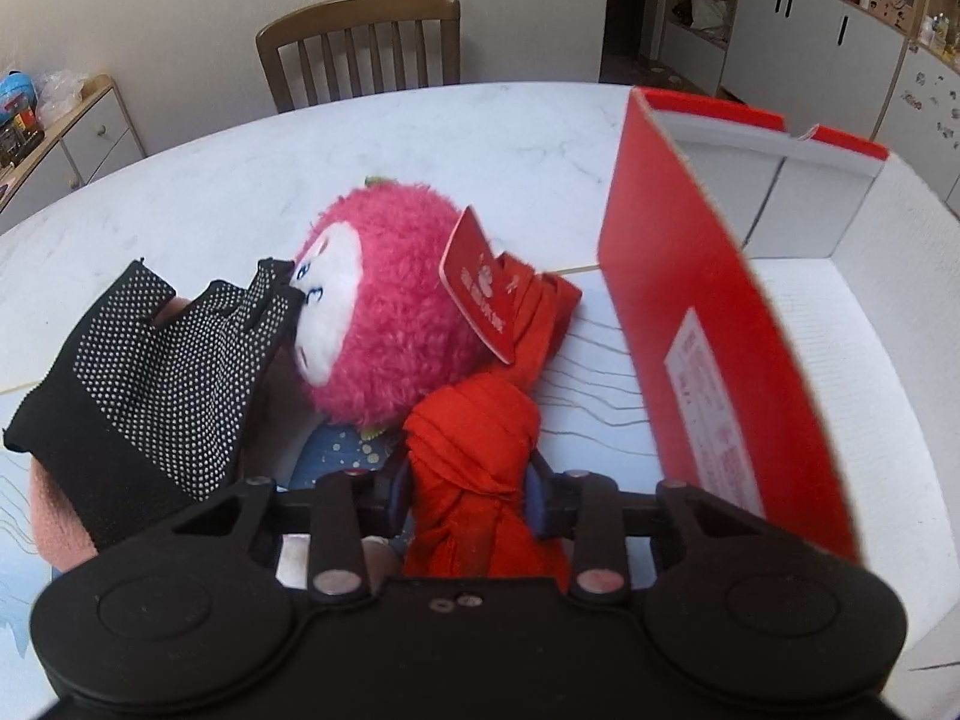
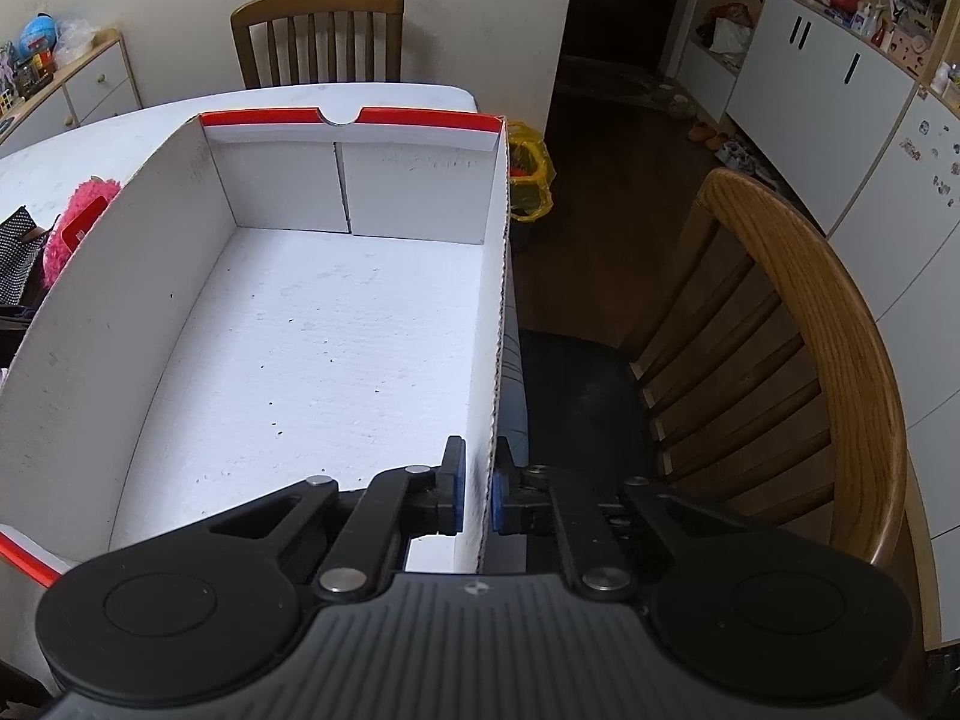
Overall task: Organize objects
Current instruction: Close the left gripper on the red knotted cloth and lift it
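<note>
Left wrist: left hand-held gripper (image 1: 471, 489) clamps the red cloth bundle (image 1: 474, 456); right hand-held gripper (image 2: 478, 489) — pinching the box wall (image 2: 495, 324).

Soft, even daylight fills both my fisheye views, shadows faint, the doorway (image 2: 606, 12) dark, edges bowed with black corners, and the red box wall (image 1: 708, 312) beside me slightly blurred.

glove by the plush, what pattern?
Black glove with small white dots, clearest in the left wrist view.

One box (image 2: 288, 312), one plush (image 1: 390, 312) — two gloves (image 1: 150, 360), two chairs (image 2: 798, 330).
</note>
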### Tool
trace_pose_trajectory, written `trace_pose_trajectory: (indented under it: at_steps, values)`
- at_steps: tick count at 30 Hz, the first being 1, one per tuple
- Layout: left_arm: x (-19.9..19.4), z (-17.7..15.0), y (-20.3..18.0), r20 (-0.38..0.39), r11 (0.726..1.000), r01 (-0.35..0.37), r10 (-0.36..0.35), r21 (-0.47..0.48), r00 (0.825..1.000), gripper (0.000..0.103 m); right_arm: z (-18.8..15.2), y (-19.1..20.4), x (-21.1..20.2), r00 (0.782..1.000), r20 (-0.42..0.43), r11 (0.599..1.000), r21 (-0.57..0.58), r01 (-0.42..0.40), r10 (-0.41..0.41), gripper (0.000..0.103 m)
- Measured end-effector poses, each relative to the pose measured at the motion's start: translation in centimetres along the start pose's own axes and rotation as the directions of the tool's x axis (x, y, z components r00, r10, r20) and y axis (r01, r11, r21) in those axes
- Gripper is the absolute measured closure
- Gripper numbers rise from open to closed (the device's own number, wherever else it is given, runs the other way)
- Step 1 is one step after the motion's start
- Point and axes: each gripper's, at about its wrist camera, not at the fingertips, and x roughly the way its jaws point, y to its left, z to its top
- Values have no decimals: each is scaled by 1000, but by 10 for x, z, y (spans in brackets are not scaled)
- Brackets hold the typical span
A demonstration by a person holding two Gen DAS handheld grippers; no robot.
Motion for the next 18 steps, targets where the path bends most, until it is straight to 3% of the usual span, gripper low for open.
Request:
trace_pose_trajectory:
  at_steps: [13,18]
  values:
    - [-53,-5,3,34,996,67,-65,-56,997,71,0,-4,-3,1000,12,1000,3,-17,17,97]
    - [-81,-1,2,85,994,90,-84,-69,993,71,0,-5,-3,1000,10,1000,-6,-24,24,97]
